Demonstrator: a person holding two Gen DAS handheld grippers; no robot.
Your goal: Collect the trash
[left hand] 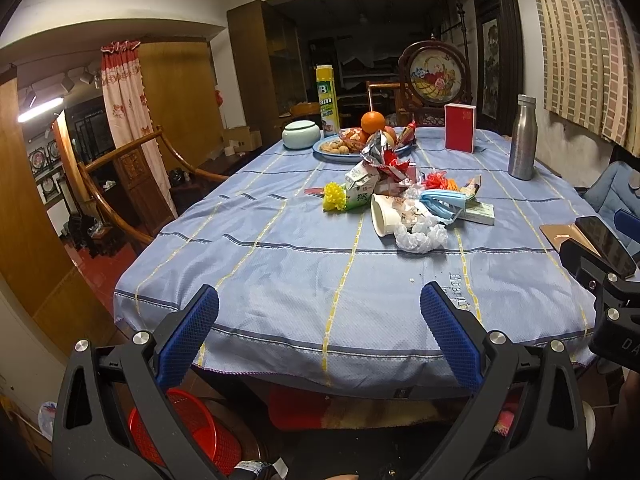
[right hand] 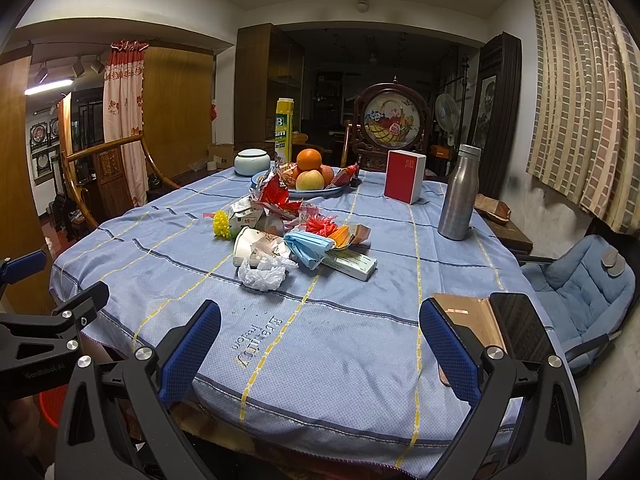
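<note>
A heap of trash lies mid-table on the blue cloth: a tipped paper cup (left hand: 383, 216) (right hand: 250, 245), crumpled white plastic (left hand: 421, 236) (right hand: 262, 274), a blue face mask (left hand: 442, 204) (right hand: 310, 248), a milk carton (left hand: 360, 186) (right hand: 245, 219), foil wrappers (left hand: 380, 152) (right hand: 276, 192) and a small flat box (left hand: 478, 212) (right hand: 352, 265). My left gripper (left hand: 319, 312) is open and empty at the near table edge. My right gripper (right hand: 320, 326) is open and empty above the near cloth. A red basket (left hand: 188, 432) stands on the floor below the left gripper.
A fruit plate (left hand: 352, 146) (right hand: 316, 182), a white jar (left hand: 301, 134), a yellow can (left hand: 328, 100), a red box (right hand: 404, 182) and a steel bottle (right hand: 458, 192) stand behind the heap. A phone in a case (right hand: 516, 332) lies at the near right. A blue chair (right hand: 580, 292) stands right.
</note>
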